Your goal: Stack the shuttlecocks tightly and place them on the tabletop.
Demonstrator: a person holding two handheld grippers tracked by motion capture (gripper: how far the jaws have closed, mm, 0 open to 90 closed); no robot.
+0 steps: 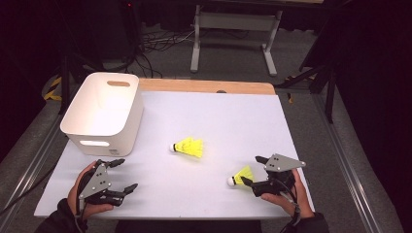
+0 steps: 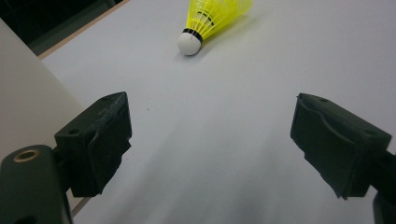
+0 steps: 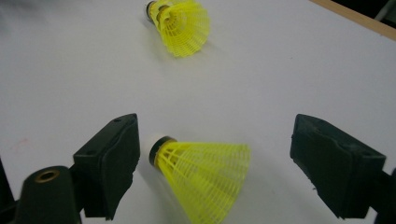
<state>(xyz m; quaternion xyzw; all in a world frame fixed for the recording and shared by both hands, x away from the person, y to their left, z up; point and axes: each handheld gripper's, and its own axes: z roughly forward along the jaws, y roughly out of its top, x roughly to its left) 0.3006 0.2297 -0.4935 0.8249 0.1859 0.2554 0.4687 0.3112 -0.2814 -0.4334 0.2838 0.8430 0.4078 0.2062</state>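
Two yellow shuttlecocks with white cork tips lie on the white table. One shuttlecock rests near the middle. The other shuttlecock lies at the front right, between the jaws of my open right gripper, its cork close to the left jaw. My left gripper is open at the front left with nothing between its jaws, pointing toward the middle shuttlecock.
A white plastic bin with handle slots stands at the back left of the table, close to my left gripper, and its wall shows at the left. A wooden strip runs along the far edge. Cables and a metal stand lie beyond.
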